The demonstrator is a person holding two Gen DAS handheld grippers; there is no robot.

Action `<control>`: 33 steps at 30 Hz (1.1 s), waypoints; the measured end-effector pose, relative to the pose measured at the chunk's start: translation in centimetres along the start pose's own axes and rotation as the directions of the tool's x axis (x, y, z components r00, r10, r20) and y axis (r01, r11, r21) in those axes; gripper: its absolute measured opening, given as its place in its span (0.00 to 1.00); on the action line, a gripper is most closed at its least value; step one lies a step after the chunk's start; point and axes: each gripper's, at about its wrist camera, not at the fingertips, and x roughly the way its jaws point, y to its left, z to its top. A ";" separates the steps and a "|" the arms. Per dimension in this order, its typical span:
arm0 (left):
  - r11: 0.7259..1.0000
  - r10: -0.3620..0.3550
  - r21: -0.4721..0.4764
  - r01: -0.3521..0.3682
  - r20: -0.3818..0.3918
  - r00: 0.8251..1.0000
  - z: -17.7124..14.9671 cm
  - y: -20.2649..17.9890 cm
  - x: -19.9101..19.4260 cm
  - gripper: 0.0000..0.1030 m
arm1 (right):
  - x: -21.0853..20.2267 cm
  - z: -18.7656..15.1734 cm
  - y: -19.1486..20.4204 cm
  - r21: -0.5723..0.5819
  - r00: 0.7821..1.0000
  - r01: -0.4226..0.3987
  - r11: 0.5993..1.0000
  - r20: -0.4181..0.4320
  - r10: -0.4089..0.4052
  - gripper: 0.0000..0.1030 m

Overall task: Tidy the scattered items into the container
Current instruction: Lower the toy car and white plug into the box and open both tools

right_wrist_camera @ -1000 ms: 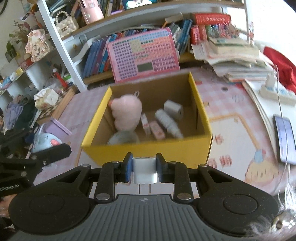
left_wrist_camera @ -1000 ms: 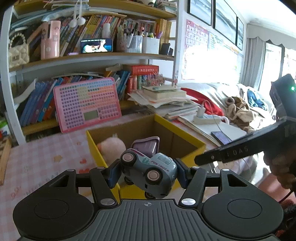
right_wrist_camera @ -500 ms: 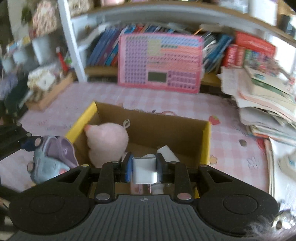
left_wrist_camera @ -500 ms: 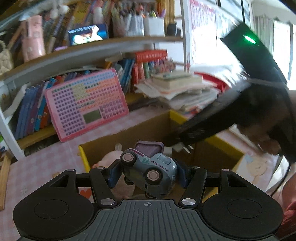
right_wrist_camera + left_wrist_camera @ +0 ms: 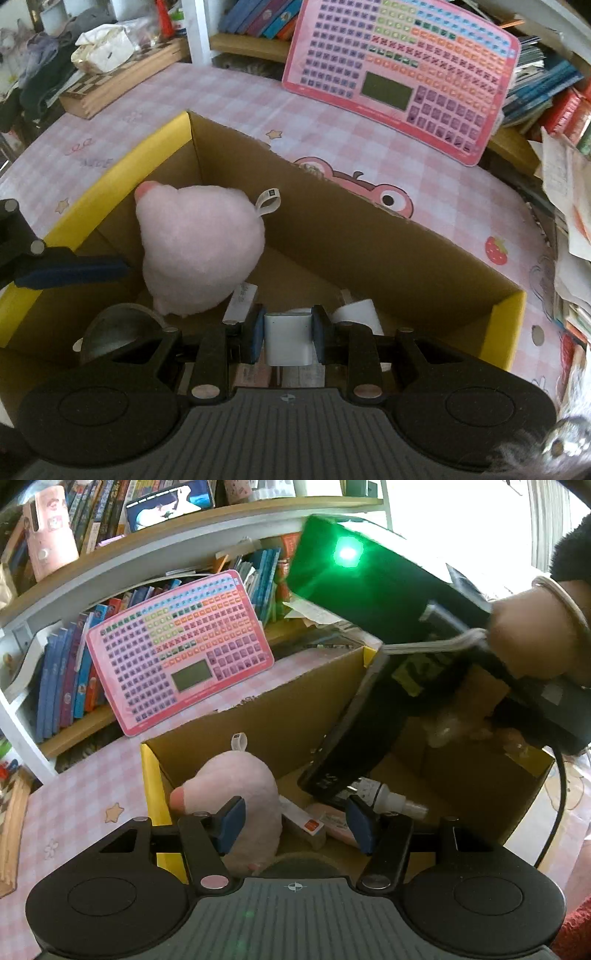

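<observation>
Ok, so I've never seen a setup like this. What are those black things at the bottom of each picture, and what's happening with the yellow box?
There is no robot here. A person holds a two-finger gripper in each hand, and each gripper carries a wide-angle camera looking along its fingers. One picture comes from the left gripper, the other from the right gripper. Both hang over a yellow-rimmed cardboard box on a pink checked tablecloth. Inside the box lie a pink plush toy and some small items. The right gripper pinches a white plug adapter. The left gripper's jaws are open and empty.
</observation>
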 end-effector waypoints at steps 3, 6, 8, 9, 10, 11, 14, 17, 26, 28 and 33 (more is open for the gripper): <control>1.000 0.009 0.001 -0.009 -0.010 1.000 0.0 -0.1 0.4 0.59 | 0.6 0.4 0.1 -0.005 1.000 -0.010 1.000 -0.016 0.010 0.24; 1.000 0.017 -0.012 -0.017 -0.004 1.000 0.0 0.0 0.3 0.59 | 1.1 0.7 0.3 -0.013 1.000 -0.015 1.000 -0.027 0.015 0.24; 0.999 0.032 -0.016 -0.032 0.000 1.000 0.0 0.1 0.2 0.59 | 1.3 0.8 0.3 -0.016 0.999 -0.020 1.000 -0.031 0.019 0.24; 0.999 0.041 -0.019 -0.041 0.000 0.999 -0.1 0.1 0.1 0.59 | 1.4 0.9 0.3 -0.012 0.999 -0.021 1.000 -0.032 0.021 0.24; 0.999 0.046 -0.023 -0.046 -0.001 0.999 -0.1 0.2 0.0 0.60 | 1.4 0.9 0.2 -0.001 0.999 -0.023 1.000 -0.031 0.023 0.24; 0.998 0.051 -0.030 -0.051 0.000 0.999 -0.1 0.3 -0.1 0.60 | 1.3 0.9 0.1 0.013 0.999 -0.028 1.000 -0.026 0.028 0.28; 0.997 0.065 -0.050 -0.064 0.015 0.998 -0.2 0.5 -0.9 0.61 | 0.4 0.7 -0.1 0.057 0.999 -0.037 0.998 0.013 0.036 0.43; 0.995 0.071 -0.074 -0.068 0.038 0.997 -0.3 0.7 -2.1 0.67 | -1.5 0.4 -0.4 0.092 0.996 -0.036 0.995 0.080 0.028 0.55; 0.975 0.136 -0.193 -0.114 0.106 0.985 -1.0 2.0 -7.2 0.93 | -8.3 -2.2 0.1 0.165 0.953 0.040 0.985 0.291 -0.088 0.64; 0.966 0.163 -0.221 -0.134 0.116 0.980 -1.6 2.5 -8.4 0.94 | -9.6 -3.3 0.6 0.176 0.931 0.081 0.981 0.338 -0.137 0.68; 0.945 0.217 -0.278 -0.174 0.133 0.967 -3.6 3.4 -11.8 0.95 | -12.4 -6.2 2.4 0.231 0.871 0.141 0.963 0.433 -0.231 0.78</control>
